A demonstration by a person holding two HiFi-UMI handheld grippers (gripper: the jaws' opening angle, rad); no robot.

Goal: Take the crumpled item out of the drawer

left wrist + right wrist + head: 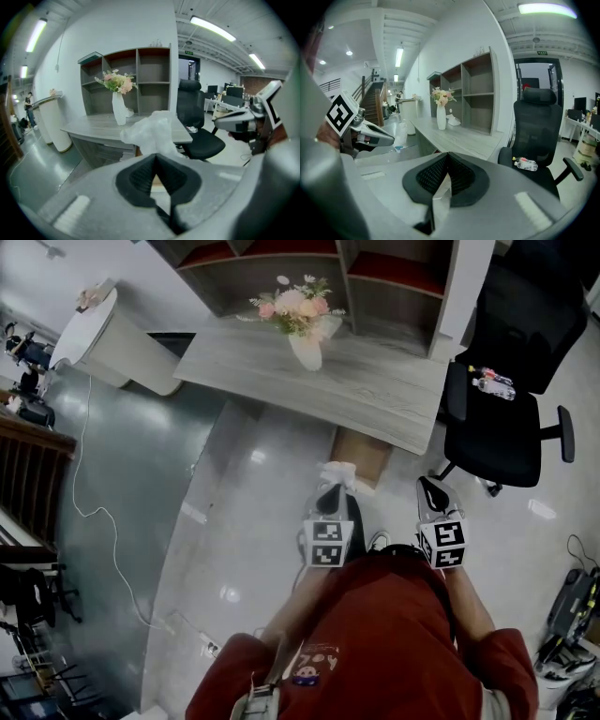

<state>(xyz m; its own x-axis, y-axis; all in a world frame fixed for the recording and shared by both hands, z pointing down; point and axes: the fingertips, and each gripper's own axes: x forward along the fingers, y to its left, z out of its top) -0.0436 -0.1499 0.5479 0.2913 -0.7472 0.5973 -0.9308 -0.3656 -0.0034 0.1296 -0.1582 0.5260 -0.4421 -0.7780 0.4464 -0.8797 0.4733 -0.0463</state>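
Observation:
A white crumpled item (337,472) hangs in the air in front of the person, with my left gripper (334,486) shut on its lower end. In the left gripper view the crumpled item (151,131) bulges up just beyond the closed tips of the left gripper (156,155). Behind it on the floor side, the brown drawer (362,454) stands pulled out from under the desk (375,381). My right gripper (427,487) is held level to the right, a short way apart; in its own view the right gripper (448,154) is shut with nothing between the pads.
A white vase of pink flowers (302,326) stands on the desk. A black office chair (502,418) with a plastic bottle (494,382) on its seat sits at the right. A shelf unit (309,273) backs the desk. A white cable (103,512) crosses the floor at left.

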